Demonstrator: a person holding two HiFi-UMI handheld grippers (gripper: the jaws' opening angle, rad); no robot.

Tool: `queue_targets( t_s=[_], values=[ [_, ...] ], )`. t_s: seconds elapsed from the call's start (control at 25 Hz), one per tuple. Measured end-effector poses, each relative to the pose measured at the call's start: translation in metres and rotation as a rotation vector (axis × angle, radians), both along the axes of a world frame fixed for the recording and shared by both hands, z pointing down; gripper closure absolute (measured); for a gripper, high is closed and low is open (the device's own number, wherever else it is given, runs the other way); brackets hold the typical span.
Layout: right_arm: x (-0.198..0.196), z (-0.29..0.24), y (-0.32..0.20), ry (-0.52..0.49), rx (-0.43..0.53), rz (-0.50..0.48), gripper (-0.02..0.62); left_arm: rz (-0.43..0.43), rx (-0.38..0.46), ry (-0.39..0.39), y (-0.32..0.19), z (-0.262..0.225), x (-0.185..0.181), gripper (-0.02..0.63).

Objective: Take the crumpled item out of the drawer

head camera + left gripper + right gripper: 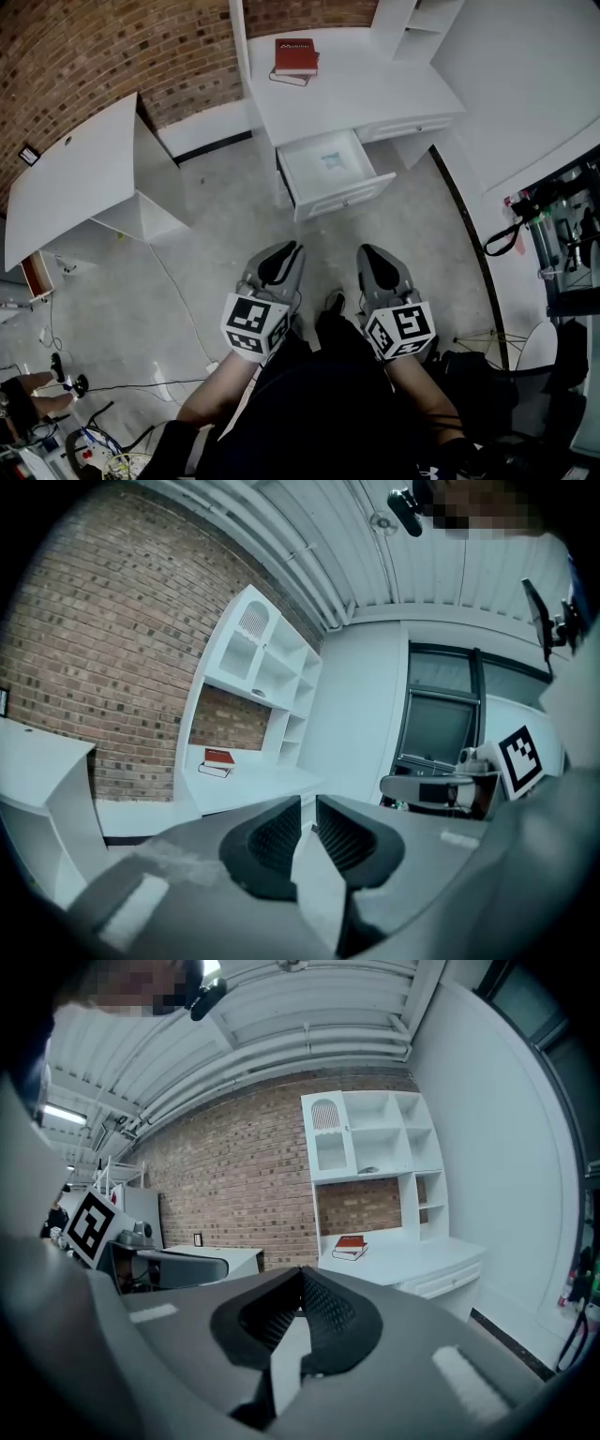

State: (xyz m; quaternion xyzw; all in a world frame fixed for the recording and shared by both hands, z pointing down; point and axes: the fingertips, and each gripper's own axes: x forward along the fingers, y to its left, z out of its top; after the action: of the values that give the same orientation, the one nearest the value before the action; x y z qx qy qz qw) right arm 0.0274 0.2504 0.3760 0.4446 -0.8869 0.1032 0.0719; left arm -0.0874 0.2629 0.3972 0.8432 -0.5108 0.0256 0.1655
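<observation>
Both grippers hang close under my head view, side by side and well short of the drawer, noses toward it. On the left gripper the jaws stand a narrow way apart, with a slit of light between them and nothing in it. On the right gripper the jaws meet at the tips, closed on nothing.

That drawer is pulled out of the desk, its front panel facing me. On its floor, about the middle, lies one small pale bluish thing, which I take for the crumpled item; it is too small from here to make out its shape. Behind the drawer, on the desk top, rests a red book, no part of this job.

I judge this to be the approach: the drawer is open, and nothing is gripped yet. Next, one gripper must go forward over the drawer and tip nose-down. The left looks readier, though I'd widen it first. It should descend clear of the front panel, pinch the item and lift it straight out.
</observation>
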Motion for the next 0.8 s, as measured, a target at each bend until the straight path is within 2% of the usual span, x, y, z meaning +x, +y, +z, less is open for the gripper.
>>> queue_targets(
  t_s=[0.4, 0.8],
  values=[
    [-0.009, 0.011, -0.066, -0.054, -0.021, -0.055, 0.592, -0.049, -0.017, -0.057, -0.058, 0.005, -0.006, 0.551],
    [0.023, 0.011, -0.153, -0.106, -0.043, -0.104, 0.592, -0.086, -0.032, -0.111, -0.139, 0.0, 0.032, 0.551]
  ],
)
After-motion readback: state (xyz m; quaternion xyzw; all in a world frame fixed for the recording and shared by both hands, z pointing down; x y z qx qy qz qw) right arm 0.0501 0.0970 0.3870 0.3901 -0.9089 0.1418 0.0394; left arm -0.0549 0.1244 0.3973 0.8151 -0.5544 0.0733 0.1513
